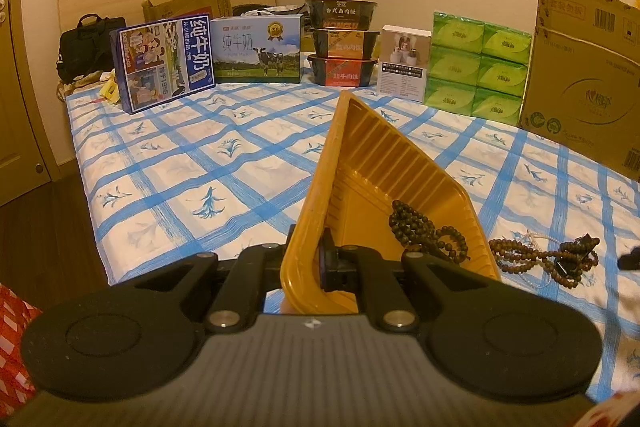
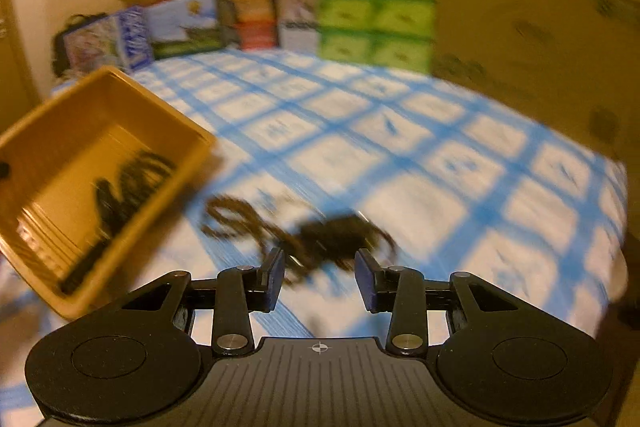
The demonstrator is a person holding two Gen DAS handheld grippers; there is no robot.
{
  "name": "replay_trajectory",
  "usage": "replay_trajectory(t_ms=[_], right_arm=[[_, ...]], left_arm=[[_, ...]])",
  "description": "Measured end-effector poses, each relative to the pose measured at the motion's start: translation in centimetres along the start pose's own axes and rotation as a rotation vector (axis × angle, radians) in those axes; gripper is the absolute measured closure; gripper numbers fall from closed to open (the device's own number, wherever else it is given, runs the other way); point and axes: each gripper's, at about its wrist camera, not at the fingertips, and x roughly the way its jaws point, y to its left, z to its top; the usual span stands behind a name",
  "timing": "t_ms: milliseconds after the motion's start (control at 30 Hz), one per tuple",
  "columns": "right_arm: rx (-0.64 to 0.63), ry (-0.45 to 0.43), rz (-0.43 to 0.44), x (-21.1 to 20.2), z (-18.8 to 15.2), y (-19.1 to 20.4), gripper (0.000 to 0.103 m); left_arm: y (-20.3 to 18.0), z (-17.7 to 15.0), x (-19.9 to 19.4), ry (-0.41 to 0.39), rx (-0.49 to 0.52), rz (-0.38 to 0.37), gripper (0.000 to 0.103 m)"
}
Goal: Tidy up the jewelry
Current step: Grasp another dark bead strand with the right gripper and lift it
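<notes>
Two grippers were over a bed with a blue-and-white checked sheet (image 1: 224, 163). The left gripper (image 1: 308, 267) was clamped on the near rim of a yellow plastic tray (image 1: 384, 163); one finger sat outside the wall and the other inside, and the tray was lifted and tilted, with its far corner pointing up. Inside the tray, at its lower right part, lay a dark bead bracelet (image 1: 424, 231) in a loose heap.

On the sheet just to the right of the tray lay a brown bead necklace (image 1: 532, 259), tangled with a darker strand and with some pale, thin beads that were hard to make out. It did not touch the tray as far as the left wrist view showed.

The right gripper (image 2: 320, 279) had its jaws apart, with nothing between the blue pads (image 2: 276, 279). It hung just in front of the tangled beads (image 2: 304, 235) on the sheet. This view was strongly blurred, so I could not tell whether the fingertips touched the beads. The tray (image 2: 52, 251) appeared at the left of this view, tilted, with the dark beads inside it.

Along the far edge of the bed stood two milk cartons (image 1: 256, 51), a stack of three instant meal bowls (image 1: 344, 43), a white box (image 1: 404, 63), green tissue packs (image 1: 476, 63) and a large cardboard box (image 1: 584, 75). A black bag (image 1: 84, 43) lay at the far left.
</notes>
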Motion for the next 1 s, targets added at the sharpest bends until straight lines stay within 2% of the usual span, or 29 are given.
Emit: replay_trajectory(t_ms=[167,533,700,800,1000], right_arm=[[0.052,0.008,-0.026,0.2,-1.3,-1.6,0.064],[0.045,0.034,0.064,3.9,-1.0,-0.2,0.064],[0.036,0.049,0.065,5.7,-0.9,0.1,0.065],[0.050,0.063,0.068,6.2,-0.7,0.0,0.075],[0.034,0.072,0.063,6.9,-0.6,0.3,0.085]], left_arm=[[0.1,0.0,0.0,0.001,0.000,0.000,0.096],[0.0,-0.1,0.0,0.002,-0.005,0.000,0.096],[0.1,-0.1,-0.1,0.002,-0.006,-0.002,0.096],[0.3,-0.2,-0.1,0.003,-0.013,-0.002,0.096],[0.4,-0.1,0.0,0.004,-0.015,-0.002,0.096]])
